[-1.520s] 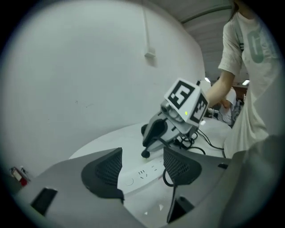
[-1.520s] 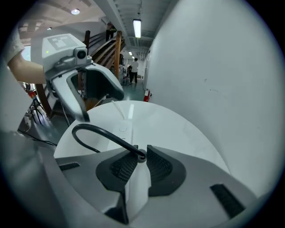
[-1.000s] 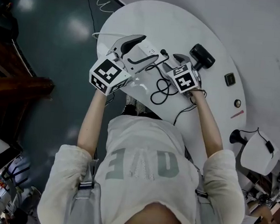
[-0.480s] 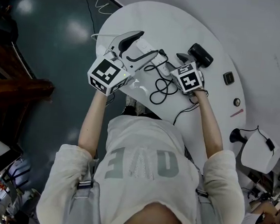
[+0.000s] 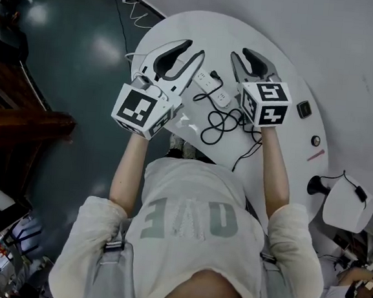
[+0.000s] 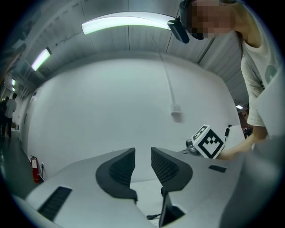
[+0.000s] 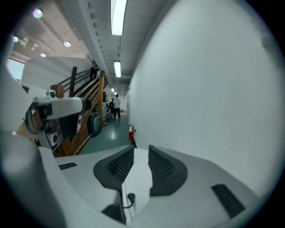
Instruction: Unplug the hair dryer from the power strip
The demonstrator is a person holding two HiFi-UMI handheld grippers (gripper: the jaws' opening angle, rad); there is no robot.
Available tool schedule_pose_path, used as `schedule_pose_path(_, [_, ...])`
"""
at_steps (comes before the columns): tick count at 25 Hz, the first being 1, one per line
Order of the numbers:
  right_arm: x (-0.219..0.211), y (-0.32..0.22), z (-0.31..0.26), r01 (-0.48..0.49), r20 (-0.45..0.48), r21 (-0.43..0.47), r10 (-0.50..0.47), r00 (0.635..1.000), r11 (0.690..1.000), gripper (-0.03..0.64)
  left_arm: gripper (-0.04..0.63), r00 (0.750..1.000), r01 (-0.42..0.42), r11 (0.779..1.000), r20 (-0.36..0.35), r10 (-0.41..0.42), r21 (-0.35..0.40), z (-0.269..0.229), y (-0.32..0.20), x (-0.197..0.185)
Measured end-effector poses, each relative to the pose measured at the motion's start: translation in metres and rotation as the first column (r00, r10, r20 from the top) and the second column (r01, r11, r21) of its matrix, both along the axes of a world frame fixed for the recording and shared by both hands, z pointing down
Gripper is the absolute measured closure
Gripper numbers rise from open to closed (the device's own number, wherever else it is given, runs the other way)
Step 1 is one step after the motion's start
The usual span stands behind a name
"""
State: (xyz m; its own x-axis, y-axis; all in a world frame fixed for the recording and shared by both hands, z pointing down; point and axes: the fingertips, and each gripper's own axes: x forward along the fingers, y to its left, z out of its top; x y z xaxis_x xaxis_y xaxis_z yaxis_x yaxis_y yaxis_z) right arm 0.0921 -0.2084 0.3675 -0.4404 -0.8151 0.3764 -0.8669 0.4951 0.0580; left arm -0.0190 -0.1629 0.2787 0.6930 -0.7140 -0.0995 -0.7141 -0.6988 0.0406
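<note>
White power strip (image 5: 212, 89) lies mid-worktop (image 5: 184, 22) on the white oval surface, black cord (image 5: 222, 123) coiled just nearer. Above, left tongs (image 5: 192, 49) and right tongs (image 5: 241, 54), jaws just closed partway, stand slightly apart and hold nothing. Dark glossy floor (image 5: 65, 50) at left.

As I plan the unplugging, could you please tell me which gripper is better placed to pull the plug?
Probably the right gripper: the plug sits in line below its jaws, which have just been closing on nothing.

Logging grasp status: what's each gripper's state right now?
Left gripper: open, just been closing, nothing between.
Right gripper: open, just been closing, nothing between.
</note>
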Motion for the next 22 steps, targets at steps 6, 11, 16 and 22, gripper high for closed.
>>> schedule_pose_path(6, [-0.008, 0.038, -0.127, -0.105, 0.239, 0.334, 0.024, 0.971, 0.937, 0.565, 0.546, 0.989, 0.131, 0.989, -0.081, -0.125, 0.070, -0.052, 0.014, -0.018])
schedule_pose_path(11, [-0.004, 0.079, -0.177, -0.216, 0.294, 0.506, 0.068, 0.953, 0.835, 0.577, 0.583, 0.941, 0.339, 0.929, -0.064, -0.333, 0.149, -0.076, 0.030, -0.042])
schedule_pose_path(16, [-0.013, 0.106, -0.175, -0.240, 0.263, 0.535, 0.110, 0.958, 0.810, 0.577, 0.583, 0.912, 0.408, 0.898, -0.046, -0.407, 0.163, -0.073, 0.041, -0.047])
schedule_pose_path(22, [-0.023, 0.109, -0.161, -0.198, 0.219, 0.501, 0.098, 0.971, 0.842, 0.597, 0.583, 0.918, 0.395, 0.903, -0.040, -0.394, 0.169, -0.075, 0.048, -0.041])
